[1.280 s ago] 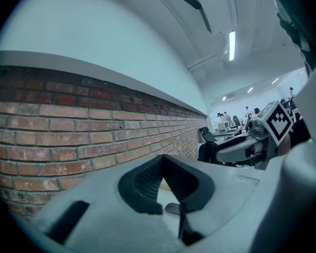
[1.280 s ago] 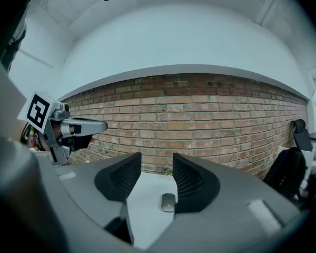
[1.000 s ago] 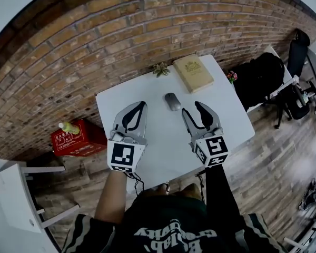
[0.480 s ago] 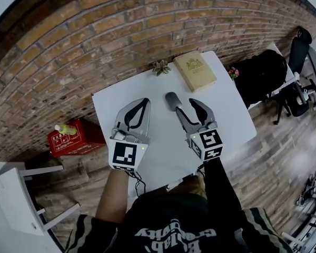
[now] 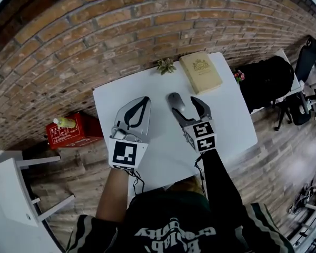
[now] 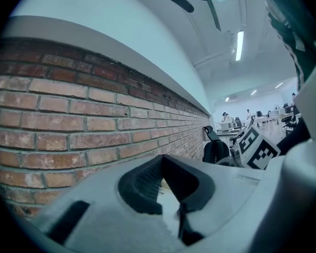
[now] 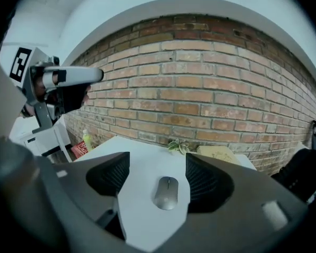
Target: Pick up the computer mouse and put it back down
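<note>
Presently, right gripper [image 5: 184, 100]: tilted down over the table, jaws wide apart and just been opening; nothing gripped.
Computer mouse [image 7: 166, 192]: grey, flat on the table between the right jaws, pads clear of both its sides.
Left gripper [image 5: 144, 101]: jaw tips together, empty, left of the mouse.
Table [image 5: 116, 96]: white, against a brick wall [image 5: 95, 36].
Far edge: tan book [image 5: 200, 71], small plant [image 5: 166, 65] beside it.

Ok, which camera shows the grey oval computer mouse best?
The right gripper view: the grey computer mouse shows whole between the right gripper's jaws, which have just been opening. In the head view that gripper partly covers it; the left gripper view misses it.
</note>
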A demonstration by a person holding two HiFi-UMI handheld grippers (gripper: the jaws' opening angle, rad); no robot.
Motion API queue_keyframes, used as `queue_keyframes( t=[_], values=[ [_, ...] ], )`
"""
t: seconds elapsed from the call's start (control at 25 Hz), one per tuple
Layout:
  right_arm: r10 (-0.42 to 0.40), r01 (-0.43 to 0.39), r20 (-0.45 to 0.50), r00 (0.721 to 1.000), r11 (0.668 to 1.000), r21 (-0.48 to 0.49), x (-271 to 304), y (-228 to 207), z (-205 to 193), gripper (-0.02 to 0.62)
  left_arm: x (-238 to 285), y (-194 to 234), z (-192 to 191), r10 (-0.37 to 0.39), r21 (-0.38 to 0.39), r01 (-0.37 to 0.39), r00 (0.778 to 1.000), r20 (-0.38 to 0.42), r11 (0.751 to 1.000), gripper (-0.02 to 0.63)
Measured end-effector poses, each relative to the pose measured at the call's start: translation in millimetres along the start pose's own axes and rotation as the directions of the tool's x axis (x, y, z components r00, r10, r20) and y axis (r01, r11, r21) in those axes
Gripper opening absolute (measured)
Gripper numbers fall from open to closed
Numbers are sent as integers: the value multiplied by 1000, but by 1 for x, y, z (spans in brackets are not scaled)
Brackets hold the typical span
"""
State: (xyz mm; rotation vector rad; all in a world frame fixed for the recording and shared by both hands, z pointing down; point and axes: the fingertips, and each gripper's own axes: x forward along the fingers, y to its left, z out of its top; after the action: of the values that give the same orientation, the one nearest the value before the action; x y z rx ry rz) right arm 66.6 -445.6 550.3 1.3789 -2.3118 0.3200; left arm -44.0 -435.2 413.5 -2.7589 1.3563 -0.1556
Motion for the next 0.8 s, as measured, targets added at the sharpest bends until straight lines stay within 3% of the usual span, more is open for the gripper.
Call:
queue_keyframes(
  t=[0.4, 0.8],
  values=[
    [51, -38, -227, 973, 997, 60, 60, -12, -67, 387, 8, 21, -17, 54, -6, -54, 997, -49, 999, 6],
    [79, -38, -381, 921, 993, 114, 100, -24, -115, 404, 17, 30, -33, 86, -29, -89, 993, -84, 996, 6]
  ],
)
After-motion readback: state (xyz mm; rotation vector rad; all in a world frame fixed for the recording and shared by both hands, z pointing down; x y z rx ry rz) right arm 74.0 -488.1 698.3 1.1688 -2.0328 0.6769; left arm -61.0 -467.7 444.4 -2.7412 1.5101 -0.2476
